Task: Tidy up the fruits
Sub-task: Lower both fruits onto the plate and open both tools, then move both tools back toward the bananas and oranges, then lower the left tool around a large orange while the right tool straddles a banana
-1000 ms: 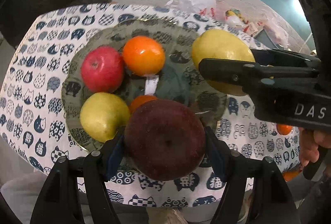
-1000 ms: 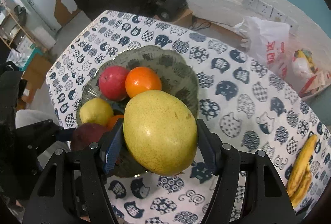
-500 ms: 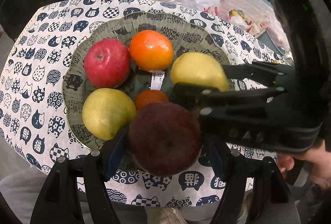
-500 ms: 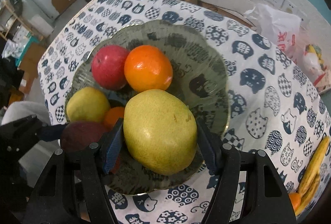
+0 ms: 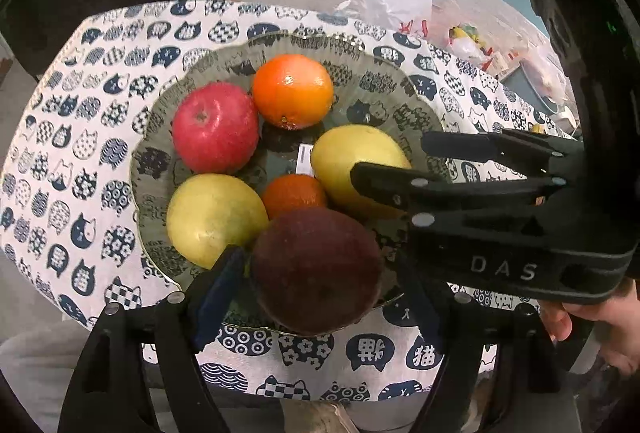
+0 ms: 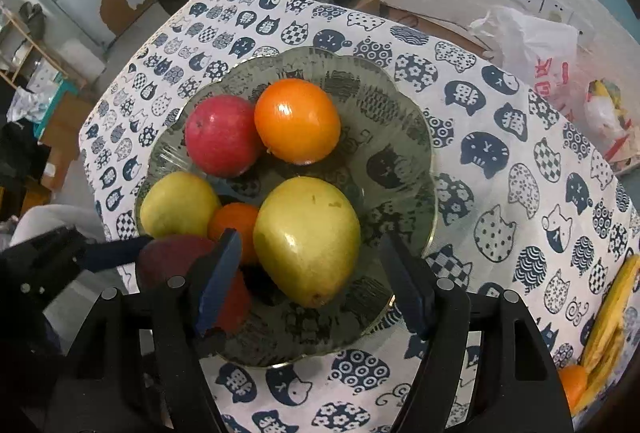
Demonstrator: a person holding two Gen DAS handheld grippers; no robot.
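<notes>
The right gripper (image 6: 310, 281) stands with fingers apart around the yellow pear (image 6: 307, 239), which rests in the glass plate (image 6: 404, 137) toward 5 o'clock, long axis running away from the fingers. The left gripper (image 5: 320, 287) has its fingers spread too, the dark red apple (image 5: 316, 269) sitting between them at the plate's 6 o'clock edge, so either could simply back straight off.

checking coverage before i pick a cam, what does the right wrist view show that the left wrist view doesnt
Right wrist only: bananas at the table's right edge, and a clear gap between the right gripper and the big yellow pear.

Left wrist only: the white label on the dish floor, and the right gripper's body from the side.

Both: the glass dish, red apple, large orange, and the dark red fruit between the left gripper's fingers.
</notes>
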